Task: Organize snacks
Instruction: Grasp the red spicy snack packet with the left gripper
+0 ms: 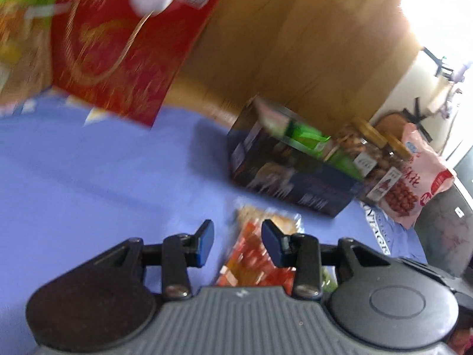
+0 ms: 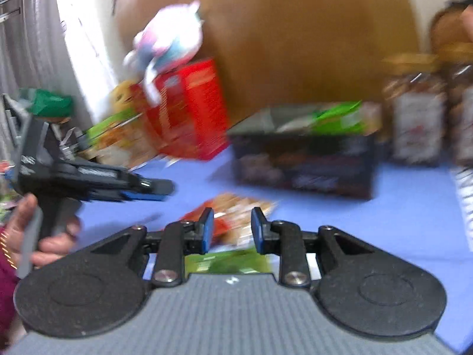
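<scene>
A clear snack packet with orange and red pieces (image 1: 260,254) lies on the blue tablecloth (image 1: 88,177), just in front of my open, empty left gripper (image 1: 238,244). My right gripper (image 2: 232,230) is also open and empty, over the same packet (image 2: 233,216) and a green packet (image 2: 227,261). A dark open box (image 1: 292,168) holds green packets; it also shows in the right wrist view (image 2: 304,159). My left gripper shows from the side at the left of the right wrist view (image 2: 153,192).
A red box (image 1: 127,50) with a plush toy (image 2: 171,38) on top stands at the left. Nut jars (image 2: 414,109) and a pink bag (image 1: 414,183) stand right of the dark box. A wooden board (image 1: 295,44) stands behind.
</scene>
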Demonstrator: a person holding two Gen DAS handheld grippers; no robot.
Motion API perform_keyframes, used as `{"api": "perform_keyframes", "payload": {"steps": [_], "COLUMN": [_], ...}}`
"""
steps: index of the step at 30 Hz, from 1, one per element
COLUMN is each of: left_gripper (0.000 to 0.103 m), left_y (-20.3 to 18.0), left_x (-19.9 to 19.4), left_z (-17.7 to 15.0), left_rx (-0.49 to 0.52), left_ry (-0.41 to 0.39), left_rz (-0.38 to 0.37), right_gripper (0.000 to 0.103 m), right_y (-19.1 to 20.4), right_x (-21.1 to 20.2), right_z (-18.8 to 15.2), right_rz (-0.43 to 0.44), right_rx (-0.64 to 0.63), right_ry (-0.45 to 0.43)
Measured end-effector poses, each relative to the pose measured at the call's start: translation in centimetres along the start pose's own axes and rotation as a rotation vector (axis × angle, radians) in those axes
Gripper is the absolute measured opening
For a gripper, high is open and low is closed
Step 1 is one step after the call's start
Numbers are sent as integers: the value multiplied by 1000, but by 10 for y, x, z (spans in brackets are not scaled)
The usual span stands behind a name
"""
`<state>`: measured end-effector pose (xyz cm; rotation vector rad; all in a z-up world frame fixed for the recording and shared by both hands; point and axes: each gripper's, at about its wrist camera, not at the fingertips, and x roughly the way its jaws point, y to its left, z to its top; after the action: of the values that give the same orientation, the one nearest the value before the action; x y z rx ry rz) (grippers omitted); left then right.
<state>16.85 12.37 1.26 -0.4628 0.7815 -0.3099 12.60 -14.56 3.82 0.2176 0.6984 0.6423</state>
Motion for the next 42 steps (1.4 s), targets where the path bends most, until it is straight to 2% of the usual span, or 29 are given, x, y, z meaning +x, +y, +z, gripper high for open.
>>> {"api": "perform_keyframes", "payload": {"steps": [4,8,11,12,13,15,17,19,23,25,27,31,33,37,39,42], "left_gripper": [38,39,40,38,38,35,33,33,33,33,33,33,33,33,34,35], "left_y": [7,5,7,7,8,9,13,14,10,3,-4,-21,-26,-22,-15,-3], "left_x": [4,7,13,14,13,9,-1,-14,-39,-50,-56,-57,-57,-80,-94,-106], "left_z": [-7,-11,-19,-22,-25,-27,-31,-40,-63,-75,-86,-101,-101,-96,-95,-102], "left_rx": [-17,4,-12,-21,-26,-35,-61,-58,-32,-10,-2,64,80,45,29,-40], "left_ry": [15,41,75,69,57,57,56,50,63,62,68,85,85,34,21,57], "left_rz": [-23,-69,-97,-109,-112,-101,-103,-97,-110,-116,-122,-146,-122,-114,-98,-109], "right_gripper": [31,31,29,30,30,29,11,9,9,9,9,13,16,31,34,36], "right_y": [-2,-10,-18,-19,-18,-9,0,10,39,51,68,91,97,92,81,73], "right_x": [35,45,54,55,57,56,53,47,18,2,-12,-32,-35,-52,-57,-55], "right_z": [-2,-5,-6,-8,-9,-8,-13,-21,-42,-54,-65,-86,-91,-90,-92,-91], "right_rz": [12,7,60,92,87,73,109,145,142,182,165,145,108,57,68,46], "right_rx": [79,159,258,294,311,292,287,267,205,202,162,84,64,43,54,69], "right_ry": [90,108,137,148,138,143,154,168,178,179,170,173,169,130,122,106]}}
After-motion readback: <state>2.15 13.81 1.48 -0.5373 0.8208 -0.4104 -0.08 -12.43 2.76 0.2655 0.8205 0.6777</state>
